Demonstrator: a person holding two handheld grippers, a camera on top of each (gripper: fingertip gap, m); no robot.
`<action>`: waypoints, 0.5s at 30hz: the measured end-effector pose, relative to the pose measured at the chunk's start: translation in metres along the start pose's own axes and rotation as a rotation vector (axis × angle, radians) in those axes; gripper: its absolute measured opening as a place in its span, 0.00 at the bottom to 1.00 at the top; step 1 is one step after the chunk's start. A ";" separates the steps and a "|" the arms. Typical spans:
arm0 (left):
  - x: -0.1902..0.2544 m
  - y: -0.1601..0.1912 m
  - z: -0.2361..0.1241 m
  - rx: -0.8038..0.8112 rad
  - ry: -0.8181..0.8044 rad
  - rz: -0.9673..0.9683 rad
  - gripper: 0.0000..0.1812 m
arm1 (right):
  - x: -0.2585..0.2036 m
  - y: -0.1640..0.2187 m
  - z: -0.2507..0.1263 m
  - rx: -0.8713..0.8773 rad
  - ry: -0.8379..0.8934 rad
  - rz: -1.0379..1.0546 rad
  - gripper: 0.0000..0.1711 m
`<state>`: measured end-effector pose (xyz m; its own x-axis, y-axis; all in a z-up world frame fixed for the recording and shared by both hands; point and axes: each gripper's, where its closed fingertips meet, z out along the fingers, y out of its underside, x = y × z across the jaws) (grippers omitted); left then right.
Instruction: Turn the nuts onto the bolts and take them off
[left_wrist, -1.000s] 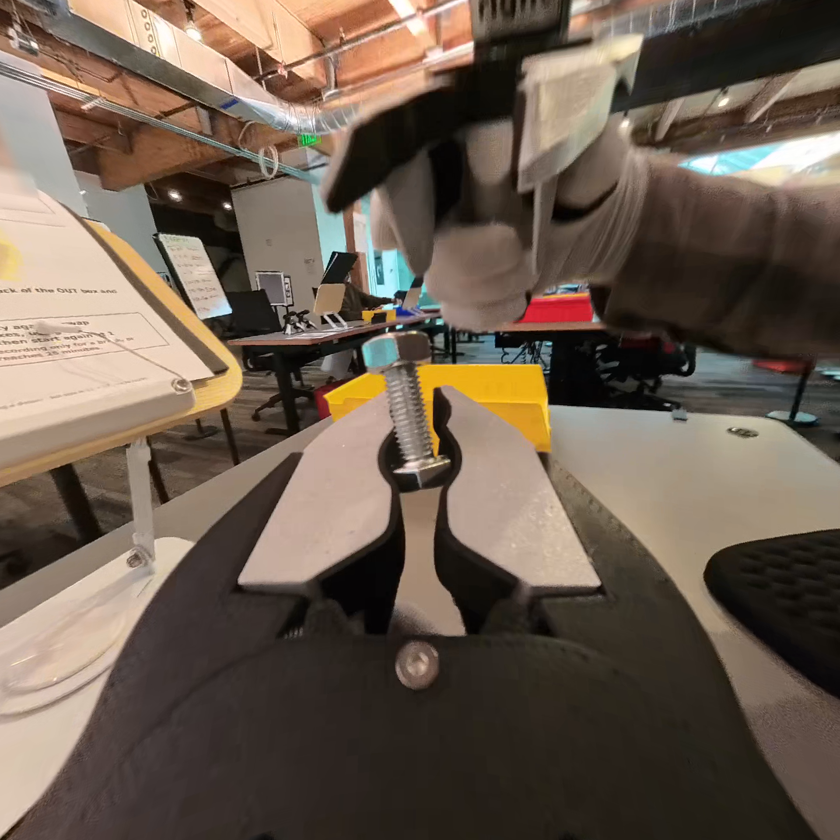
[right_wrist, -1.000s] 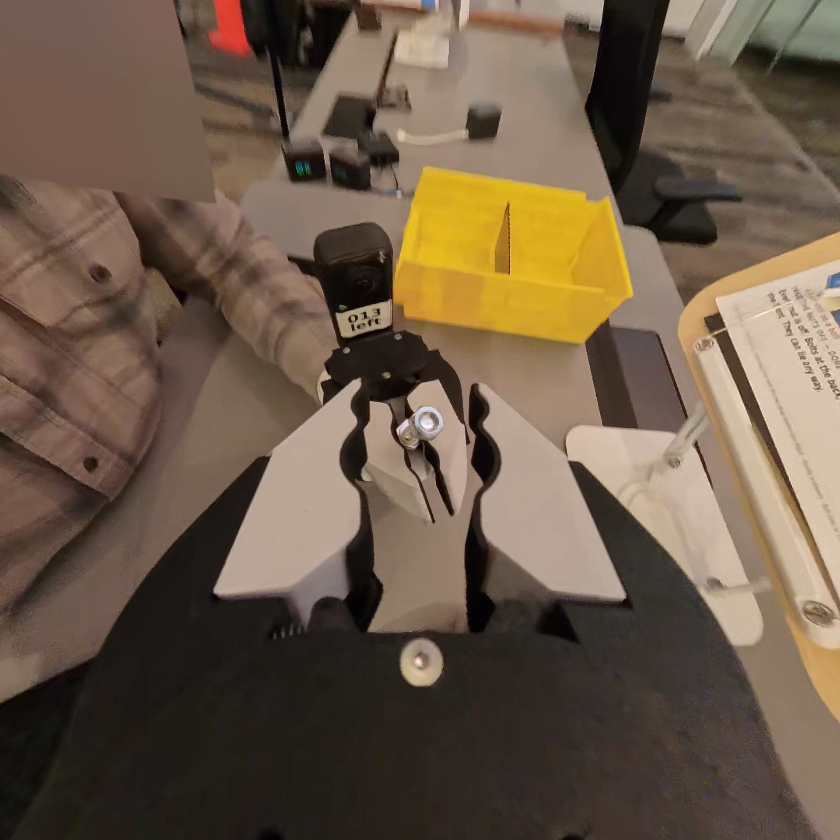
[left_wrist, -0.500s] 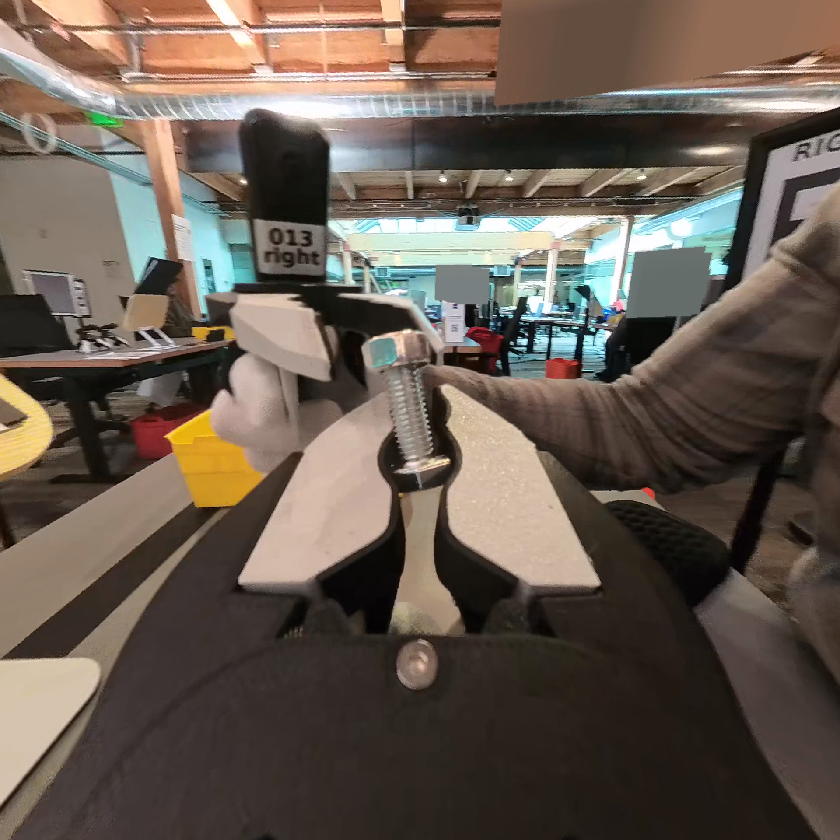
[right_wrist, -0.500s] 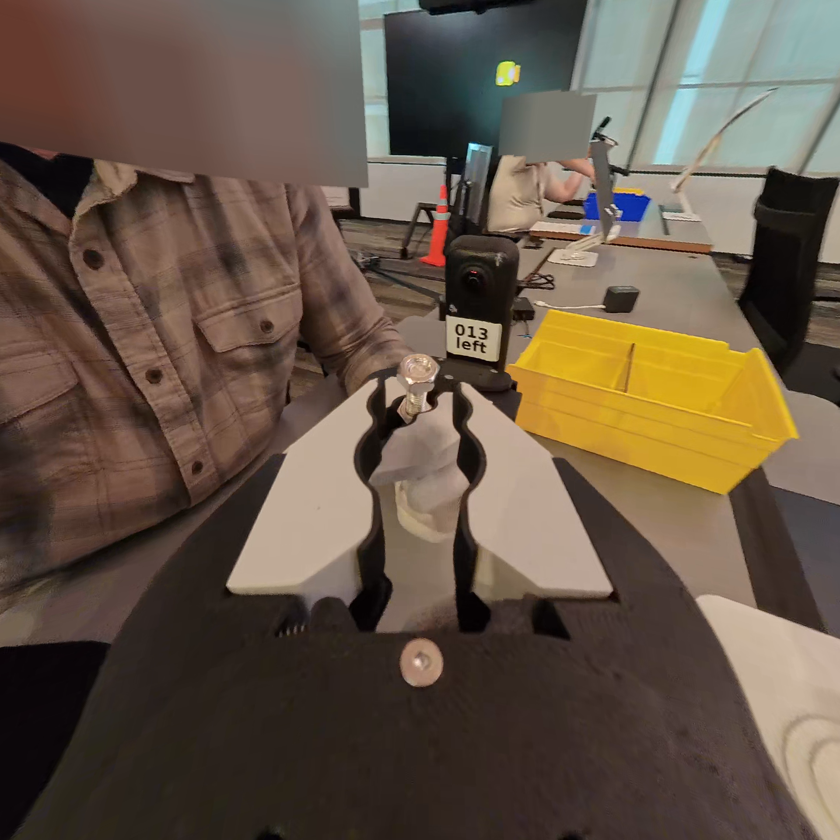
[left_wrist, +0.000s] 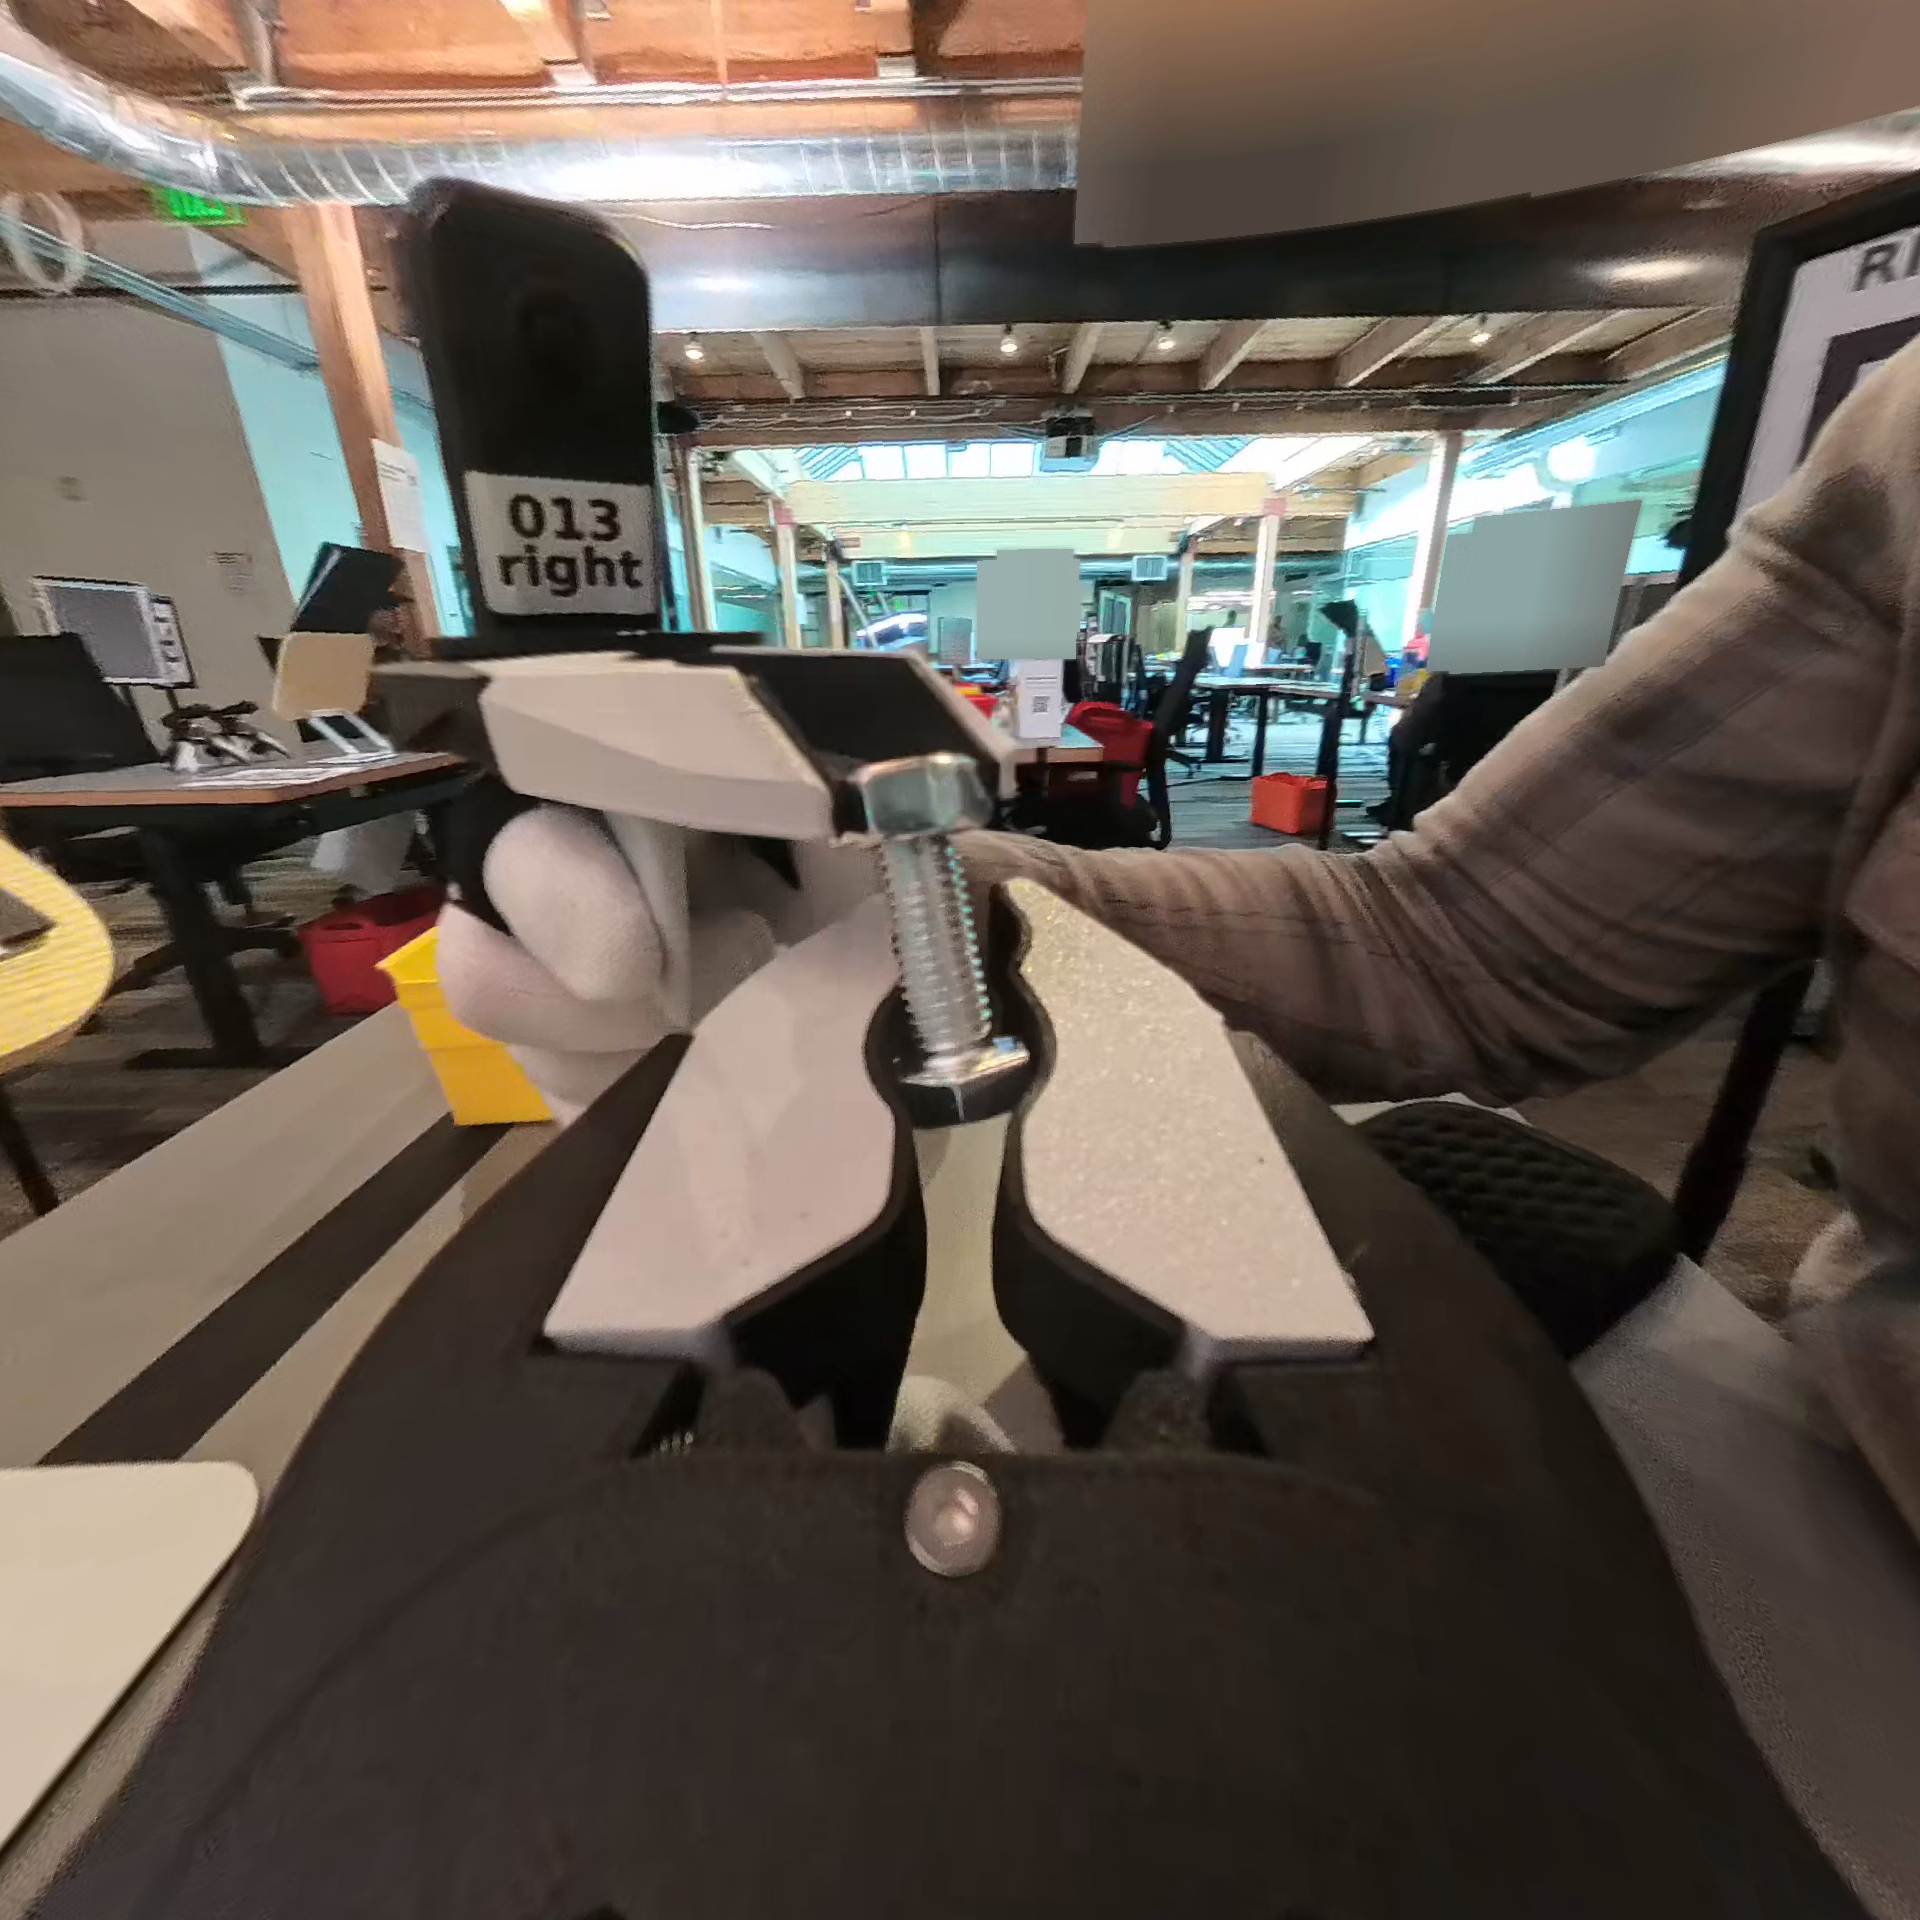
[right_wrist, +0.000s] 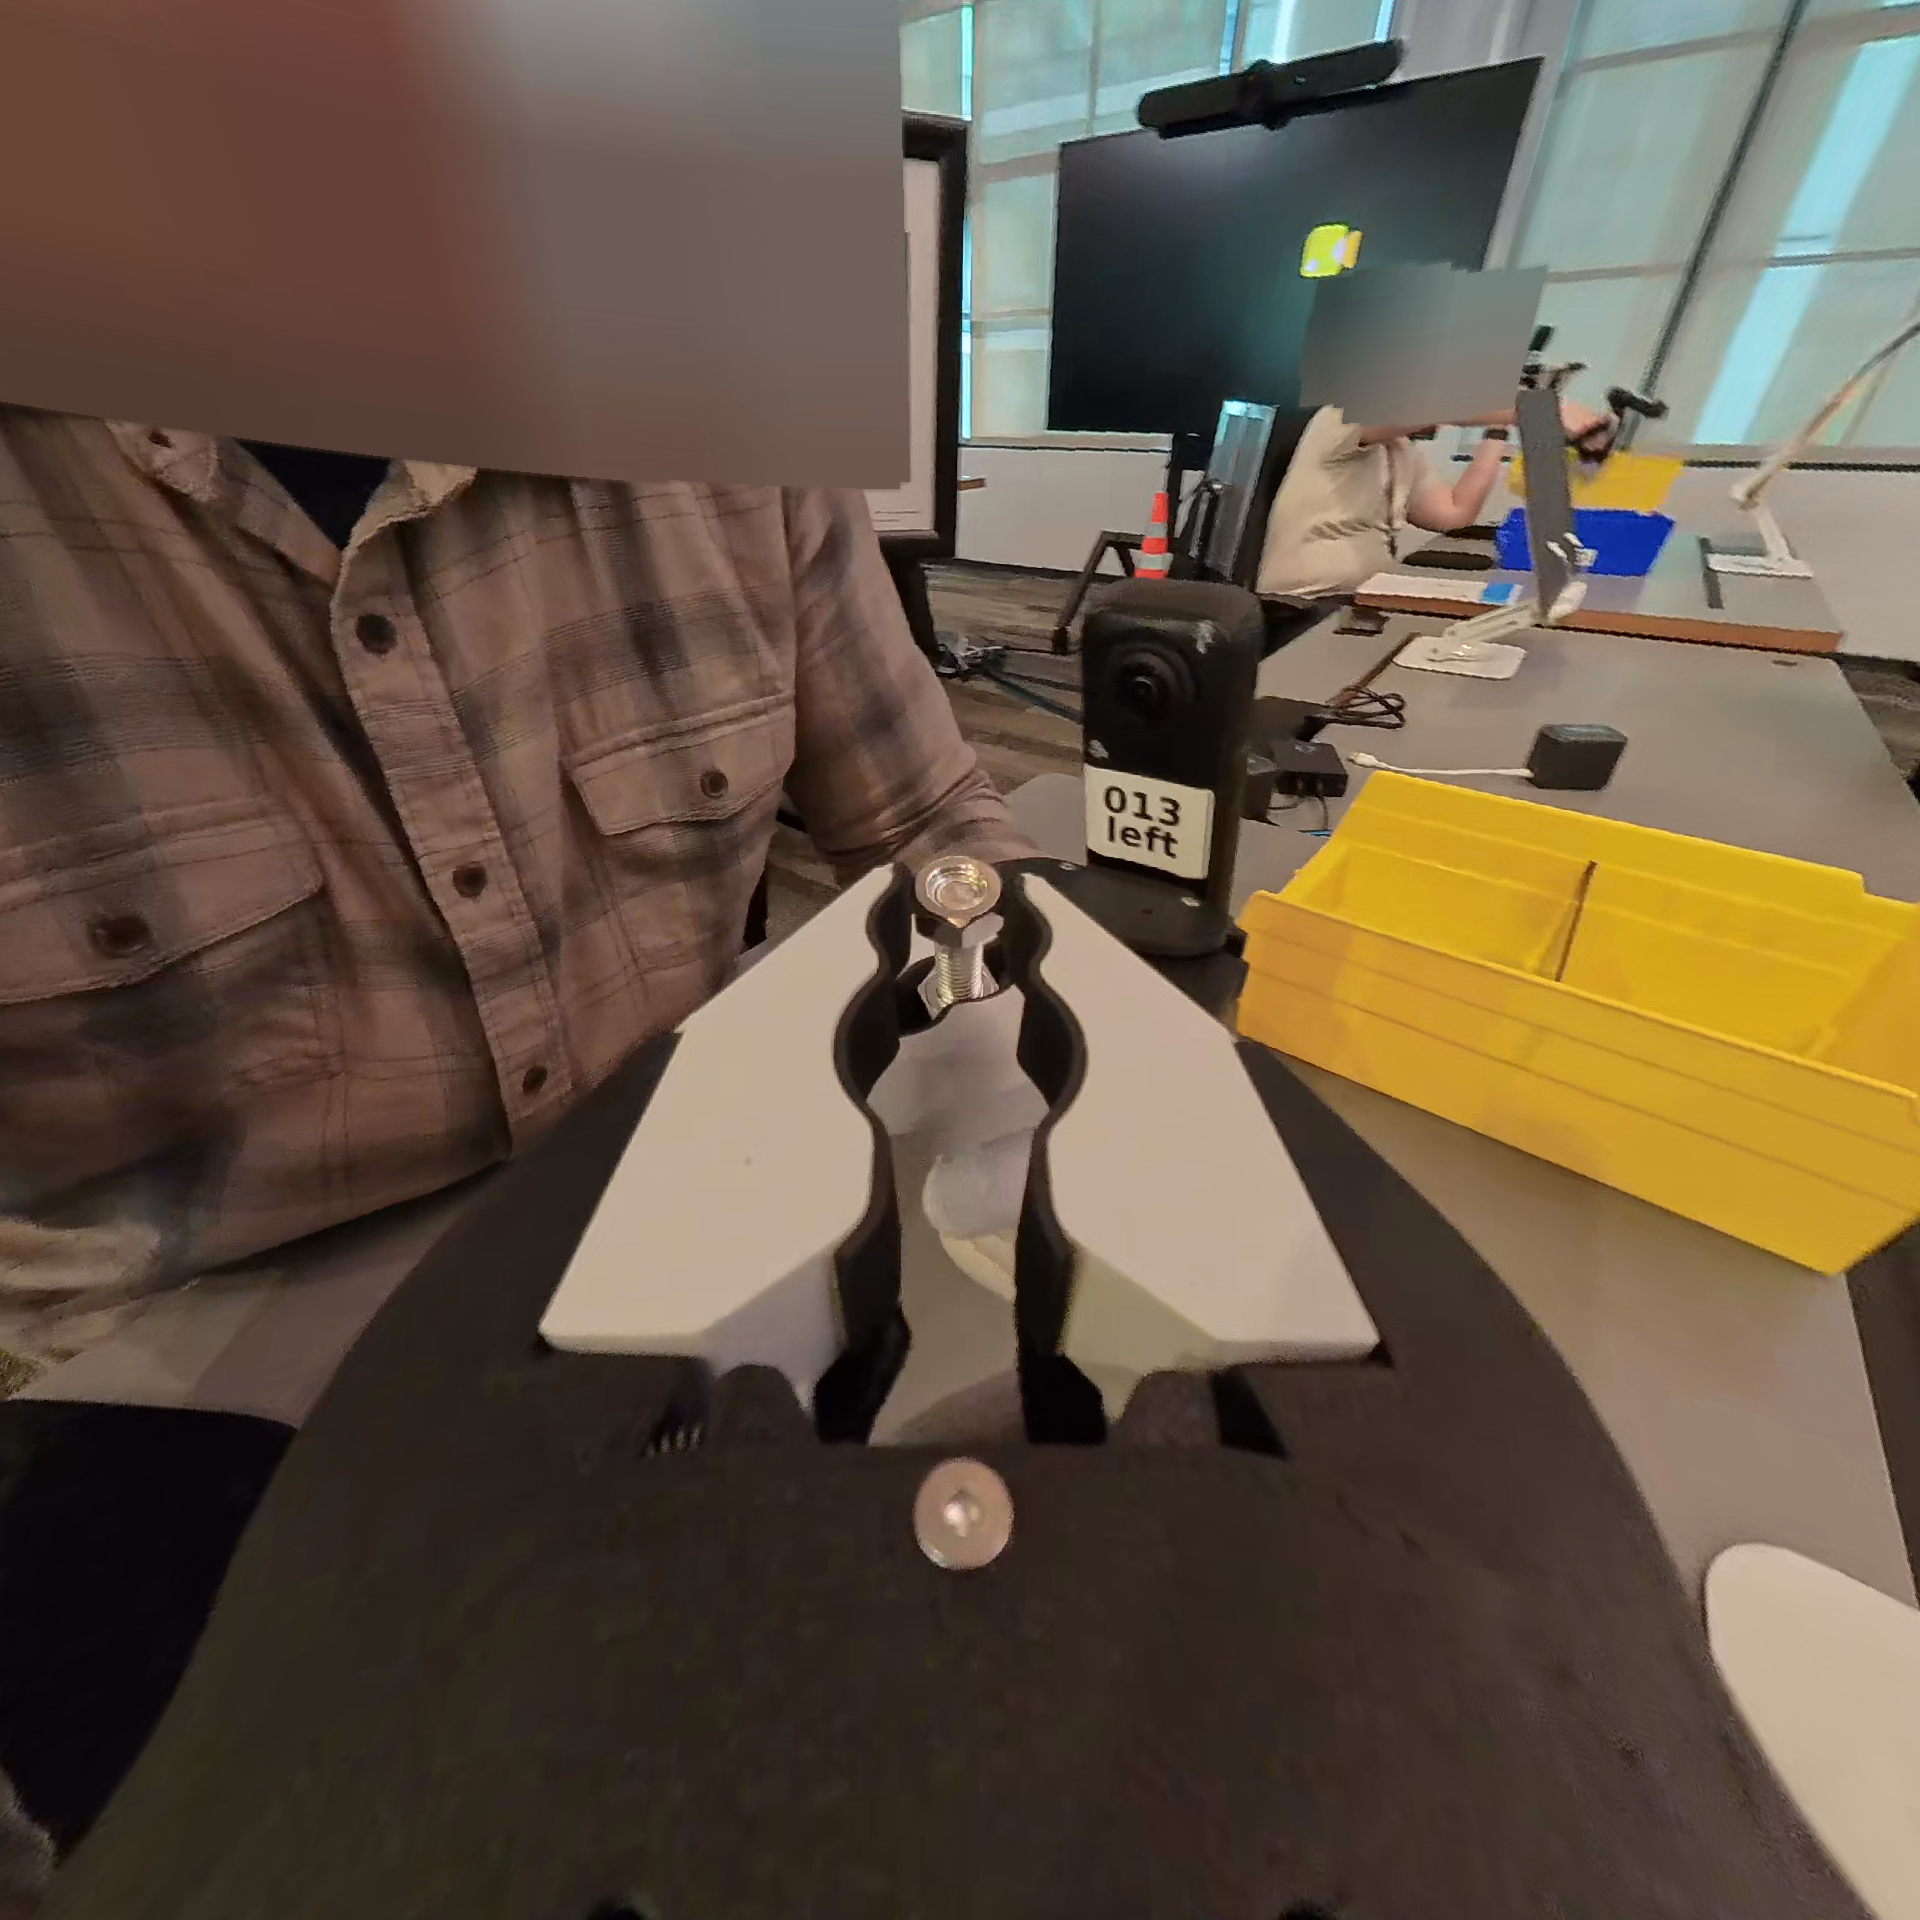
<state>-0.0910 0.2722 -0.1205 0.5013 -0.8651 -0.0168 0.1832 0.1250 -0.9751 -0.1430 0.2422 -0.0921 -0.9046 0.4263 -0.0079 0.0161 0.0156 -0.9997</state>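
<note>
left wrist view is showing my left tool (left_wrist: 956, 997) clenching the nut (left_wrist: 961, 1070) at the bottom of the bolt (left_wrist: 930, 914), which is standing upright. half a second ago my right tool (left_wrist: 935, 769) was hanging just beside the bolt head; now it is coming in from the left and its fingers (left_wrist: 665, 743) are closing round that head. in the right wrist view the head is sitting between the tips, though i cannot tell how firm the grip is. all this is hovering above the surface (right_wrist: 1621, 1278), near the yellow bin (right_wrist: 1558, 1029). i am judging that both ends are getting held, so turning can start.
</note>
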 end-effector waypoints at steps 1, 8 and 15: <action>-0.004 0.000 -0.001 0.003 -0.017 -0.005 0.05 | 0.003 0.001 -0.001 0.001 0.026 0.009 0.09; -0.026 0.009 -0.008 -0.051 -0.142 0.071 0.05 | 0.020 0.009 -0.008 -0.071 0.272 0.072 0.09; -0.039 0.016 -0.010 -0.097 -0.226 0.125 0.05 | 0.027 0.014 -0.012 -0.136 0.540 0.122 0.09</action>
<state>-0.1160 0.3028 -0.1373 0.6929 -0.7142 -0.0990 0.0316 0.1673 -0.9854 -0.1624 0.2646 -0.1056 -0.5472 0.8336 -0.0760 0.1940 0.0380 -0.9803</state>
